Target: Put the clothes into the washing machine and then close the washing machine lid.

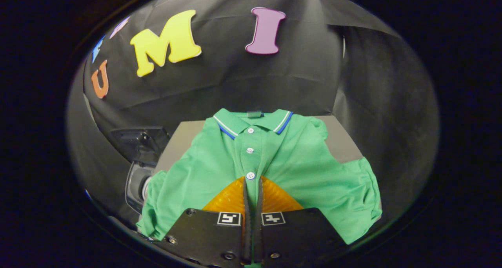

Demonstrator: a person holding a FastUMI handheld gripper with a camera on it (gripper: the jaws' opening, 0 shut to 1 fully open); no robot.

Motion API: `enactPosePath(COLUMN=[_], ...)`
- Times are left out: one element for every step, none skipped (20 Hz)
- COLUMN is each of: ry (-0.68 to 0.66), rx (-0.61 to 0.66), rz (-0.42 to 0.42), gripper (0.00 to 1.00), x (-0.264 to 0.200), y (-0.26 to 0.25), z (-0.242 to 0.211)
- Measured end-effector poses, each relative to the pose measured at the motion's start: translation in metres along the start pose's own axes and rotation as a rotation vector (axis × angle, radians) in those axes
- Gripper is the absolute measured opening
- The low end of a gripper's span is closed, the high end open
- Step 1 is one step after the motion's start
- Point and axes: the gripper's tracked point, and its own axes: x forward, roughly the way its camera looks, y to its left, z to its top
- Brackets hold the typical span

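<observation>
A green polo shirt [310, 170] with a striped collar and white buttons lies spread over a grey table [342, 141], collar at the far side. My gripper [251, 180] is shut on the shirt's button placket, just below the lowest button; a thin strip of green cloth shows between the two fingers. The shirt's sleeves hang over the table's near corners on both sides. To the left of the table and lower down stands a small washing machine [136, 183], whose dark lid [139, 142] is raised open.
Black cloth walls close in the booth behind and to both sides of the table. The washing machine's opening sits just beyond the shirt's left sleeve, partly hidden by it.
</observation>
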Motion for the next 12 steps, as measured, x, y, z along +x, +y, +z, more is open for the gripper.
enactPosePath(ry=[-0.018,-0.043,-0.067,-0.097,-0.118,-0.140,-0.169,-0.194,-0.224,-0.246,-0.268,-0.288], rx=[0.011,0.020,0.026,0.033,0.039,0.044,0.048,0.046,0.045,0.037,0.033,0.030], rz=[0.009,0.014,0.020,0.022,0.031,0.037,0.041,0.045,0.045,0.047,0.048,0.051], gripper=[0.06,0.06,0.06,0.06,0.06,0.06,0.06,0.06,0.06,0.06,0.06,0.06], x=[-0.006,-0.013,-0.019,-0.027,-0.036,-0.044,-0.055,-0.064,-0.075,-0.086,-0.097,-0.110], y=[0.003,0.006,0.009,0.011,0.014,0.017,0.021,0.025,0.030,0.034,0.040,0.046], z=[0.001,0.004,0.008,0.013,0.019,0.023,0.029,0.035,0.042,0.046,0.052,0.058])
